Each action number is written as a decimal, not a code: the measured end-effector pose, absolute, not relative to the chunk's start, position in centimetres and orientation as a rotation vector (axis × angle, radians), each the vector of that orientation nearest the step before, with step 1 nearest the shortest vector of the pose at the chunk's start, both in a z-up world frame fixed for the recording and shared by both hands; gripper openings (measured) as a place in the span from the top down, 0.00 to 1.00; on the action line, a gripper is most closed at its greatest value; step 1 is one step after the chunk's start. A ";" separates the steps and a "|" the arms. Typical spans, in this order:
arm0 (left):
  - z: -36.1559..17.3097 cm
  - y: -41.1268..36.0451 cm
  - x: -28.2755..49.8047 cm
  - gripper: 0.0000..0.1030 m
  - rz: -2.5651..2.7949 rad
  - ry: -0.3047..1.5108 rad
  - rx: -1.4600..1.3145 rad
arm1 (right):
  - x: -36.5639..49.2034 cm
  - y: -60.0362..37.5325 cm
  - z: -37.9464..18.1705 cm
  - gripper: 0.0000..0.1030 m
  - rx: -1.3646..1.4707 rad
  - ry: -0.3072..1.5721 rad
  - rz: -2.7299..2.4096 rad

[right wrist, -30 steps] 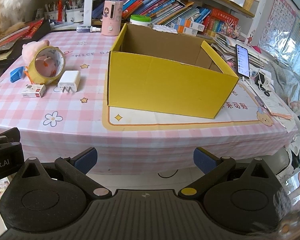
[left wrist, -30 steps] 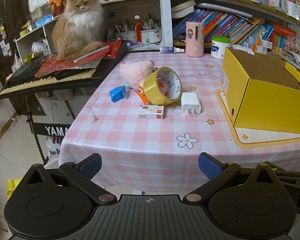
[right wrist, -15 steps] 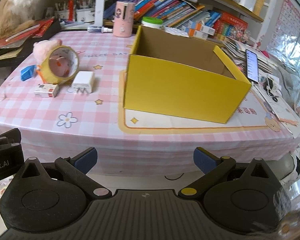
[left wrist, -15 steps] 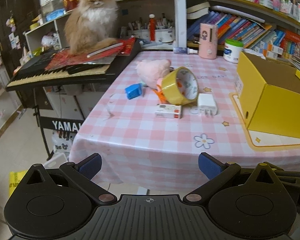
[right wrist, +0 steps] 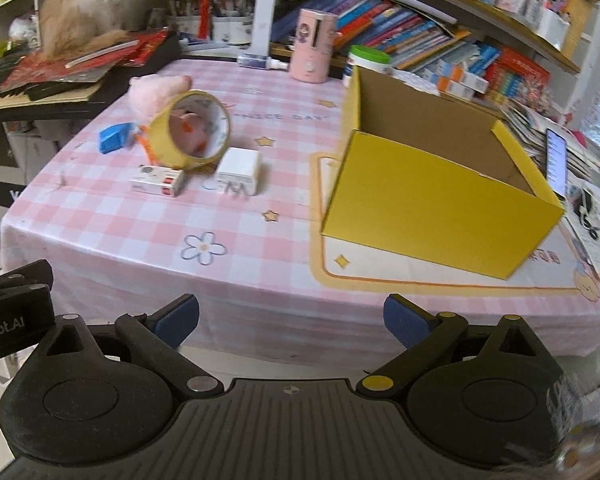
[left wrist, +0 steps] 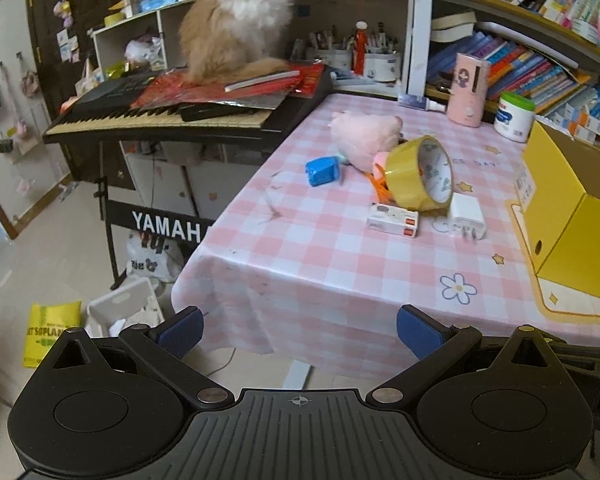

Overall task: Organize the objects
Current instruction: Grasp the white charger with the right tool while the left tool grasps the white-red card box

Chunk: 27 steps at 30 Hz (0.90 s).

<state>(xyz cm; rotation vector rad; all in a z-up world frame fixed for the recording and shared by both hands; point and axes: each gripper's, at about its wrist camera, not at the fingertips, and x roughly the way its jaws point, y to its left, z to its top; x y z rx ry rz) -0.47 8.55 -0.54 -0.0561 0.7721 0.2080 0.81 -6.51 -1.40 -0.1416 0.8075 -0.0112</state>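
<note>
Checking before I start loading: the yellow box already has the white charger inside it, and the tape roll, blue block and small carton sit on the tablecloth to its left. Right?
Not quite. The white charger is not in the yellow box; the right wrist view shows it on the tablecloth beside the tape roll. The blue block and small carton are as you say.

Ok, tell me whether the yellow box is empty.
Empty as far as visible: the box is open-topped, showing only bare brown walls; its floor is hidden.

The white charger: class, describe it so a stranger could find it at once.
Start at the yellow box on the pink checked tablecloth. Left of it, a tape roll stands on edge; the white charger lies just before it, the plain white block with metal prongs.
</note>
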 end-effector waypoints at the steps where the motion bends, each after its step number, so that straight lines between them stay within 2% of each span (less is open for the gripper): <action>1: -0.6 8.6 -0.4 0.00 0.210 0.770 -0.060 | 0.9 -6.4 -1.4 0.07 -0.138 0.807 0.000; 3: -0.6 8.7 -0.1 0.00 0.208 0.768 -0.066 | 1.2 -6.2 -1.3 0.12 -0.130 0.803 0.027; 8: -0.8 9.1 1.0 0.00 0.173 0.771 -0.098 | 2.1 -6.0 -0.8 0.40 -0.104 0.774 0.112; 11: -0.8 9.2 1.9 0.00 0.165 0.757 -0.103 | 3.1 -5.8 -0.5 0.50 -0.084 0.759 0.163; 21: -1.5 9.6 6.0 0.00 0.167 0.754 -0.119 | 8.2 -5.1 -0.6 0.54 -0.080 0.734 0.270; 27: -2.2 8.4 8.5 0.00 0.129 0.769 -0.055 | 13.1 -5.2 -1.8 0.54 -0.063 0.787 0.250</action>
